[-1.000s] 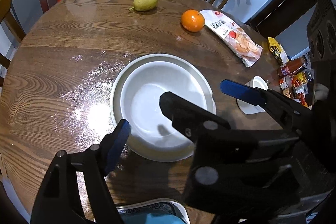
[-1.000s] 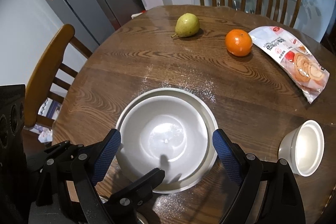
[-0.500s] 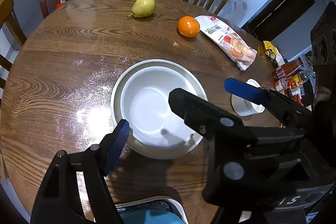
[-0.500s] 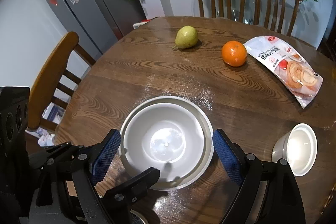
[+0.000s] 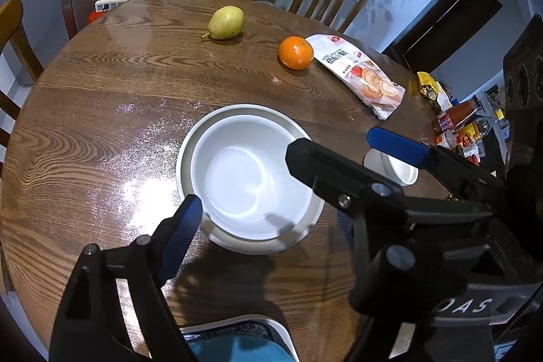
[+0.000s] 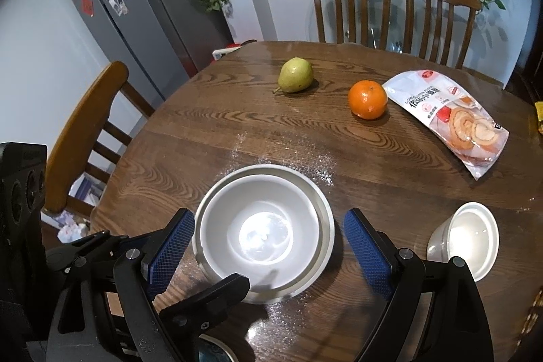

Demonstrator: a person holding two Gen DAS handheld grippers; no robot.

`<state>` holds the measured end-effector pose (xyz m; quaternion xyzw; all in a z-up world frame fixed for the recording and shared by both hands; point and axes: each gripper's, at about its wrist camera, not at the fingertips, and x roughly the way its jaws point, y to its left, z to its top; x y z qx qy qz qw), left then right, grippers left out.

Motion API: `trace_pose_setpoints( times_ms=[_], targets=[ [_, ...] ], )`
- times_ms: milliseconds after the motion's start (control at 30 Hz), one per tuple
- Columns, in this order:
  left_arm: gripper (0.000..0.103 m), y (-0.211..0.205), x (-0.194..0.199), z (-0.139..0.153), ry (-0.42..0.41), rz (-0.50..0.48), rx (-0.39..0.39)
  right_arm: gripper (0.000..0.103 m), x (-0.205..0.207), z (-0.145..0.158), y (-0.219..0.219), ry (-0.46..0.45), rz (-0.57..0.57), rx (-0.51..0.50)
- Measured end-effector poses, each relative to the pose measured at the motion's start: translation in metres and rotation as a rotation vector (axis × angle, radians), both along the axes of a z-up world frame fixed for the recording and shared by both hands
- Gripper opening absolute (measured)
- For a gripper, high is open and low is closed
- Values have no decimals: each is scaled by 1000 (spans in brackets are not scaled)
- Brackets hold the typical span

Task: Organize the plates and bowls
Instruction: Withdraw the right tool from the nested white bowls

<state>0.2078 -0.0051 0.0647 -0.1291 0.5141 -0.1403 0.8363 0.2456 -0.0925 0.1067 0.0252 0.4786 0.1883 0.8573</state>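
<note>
— Where have the dishes ended up?

— Two white bowls [image 6: 263, 234] sit nested, one inside the other, on the round wooden counter [image 6: 237, 131], near its front edge. A small white cup [image 6: 463, 240] stands apart from them, towards the right edge.

— And the grippers?

— The right gripper [image 6: 268, 255] hangs over the stack with its blue fingers [image 6: 169, 248] spread wide, one on each side of the outer rim. Neither seems to press on it, so it has hold of nothing.

— The left one?

— The left gripper [image 5: 300, 177] has its jaws opening as we speak. One finger [image 5: 180, 231] is just beside the near-left rim of the bowls, the other [image 5: 400, 146] is off towards the cup. The bowls lie between them, but nothing is gripped.

— What else is on the counter?

— A pear [image 6: 296, 75] towards the far edge, an orange [image 6: 367, 99] to its right, and a snack bag [image 6: 451, 119] just beside the orange. At the near edge a blue-patterned dish [image 5: 234, 343] peeks out under the left gripper. Bottles and packets [image 5: 461, 124] crowd the far right, seen from the left gripper's camera.
</note>
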Motion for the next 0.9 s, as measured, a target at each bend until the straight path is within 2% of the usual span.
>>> trace_pose_setpoints(
  times_ms=[900],
  targets=[
    [83,-1,0,-2,5,5,-5,91,1,2,-8,-16,-15,-23]
  ],
)
